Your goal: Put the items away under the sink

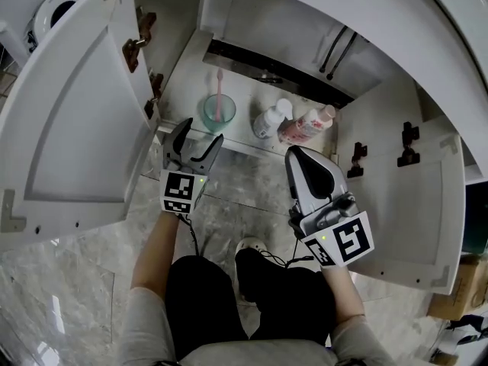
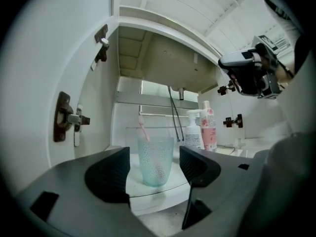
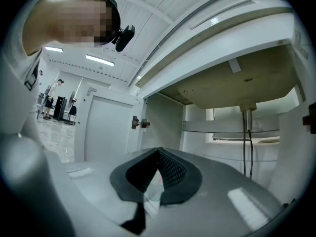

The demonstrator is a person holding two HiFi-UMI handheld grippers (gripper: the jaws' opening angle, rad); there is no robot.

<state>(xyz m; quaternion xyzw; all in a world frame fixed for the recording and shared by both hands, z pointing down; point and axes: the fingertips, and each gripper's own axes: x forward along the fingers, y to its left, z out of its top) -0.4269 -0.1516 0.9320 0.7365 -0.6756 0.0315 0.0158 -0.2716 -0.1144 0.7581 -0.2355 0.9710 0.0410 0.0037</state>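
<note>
My left claw [image 1: 197, 139] hangs open just short of the front edge of the white tabletop [image 1: 183, 90] under the sink. Near that edge stands the clear green tumbler [image 1: 219, 111] holding a pink toothbrush [image 1: 219, 90], with bare room to its left. Beside it to the right are a white pump bottle [image 1: 271, 120] and a pink-labelled bottle [image 1: 305, 126], their print too small to read. My right claw [image 1: 296, 155] is pressed closed and empty.

Bottle labels [image 2: 208, 132] too small to read.
</note>
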